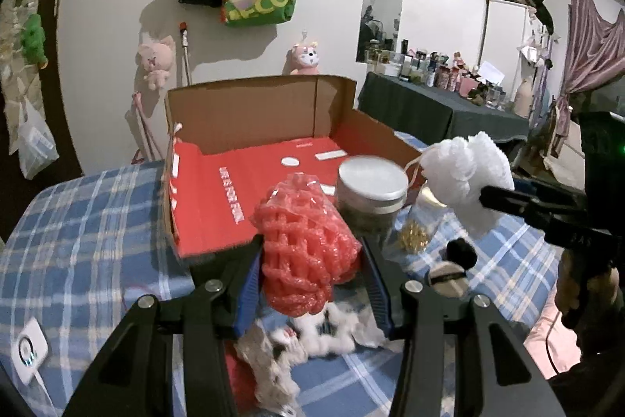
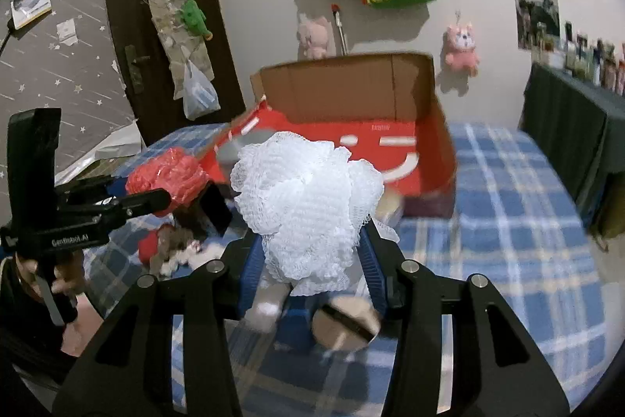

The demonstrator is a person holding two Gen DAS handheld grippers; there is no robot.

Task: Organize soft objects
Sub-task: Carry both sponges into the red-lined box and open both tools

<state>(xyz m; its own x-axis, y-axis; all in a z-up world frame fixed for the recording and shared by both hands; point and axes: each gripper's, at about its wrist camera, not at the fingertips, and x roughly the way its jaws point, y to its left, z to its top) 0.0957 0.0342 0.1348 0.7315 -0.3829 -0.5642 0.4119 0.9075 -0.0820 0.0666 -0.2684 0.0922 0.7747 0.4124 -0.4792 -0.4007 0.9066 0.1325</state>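
My left gripper (image 1: 312, 253) is shut on a red foam net sleeve (image 1: 304, 241) and holds it above the bed, just in front of the open cardboard box (image 1: 250, 112) with a red inside. My right gripper (image 2: 310, 249) is shut on a white mesh bath pouf (image 2: 308, 206), held up before the same box (image 2: 351, 85). The pouf also shows in the left wrist view (image 1: 468, 178), and the red sleeve shows in the right wrist view (image 2: 168, 178). A small plush toy (image 1: 312, 335) lies on the bed below the left gripper.
A blue plaid bed cover (image 1: 78, 241) lies underneath. A jar with a silver lid (image 1: 371, 194), a small bag of gold bits (image 1: 414, 233) and a round puff (image 1: 449, 280) sit beside the box. A dark-clothed table (image 1: 429, 112) with bottles stands at the right. A white device (image 1: 29, 350) lies at left.
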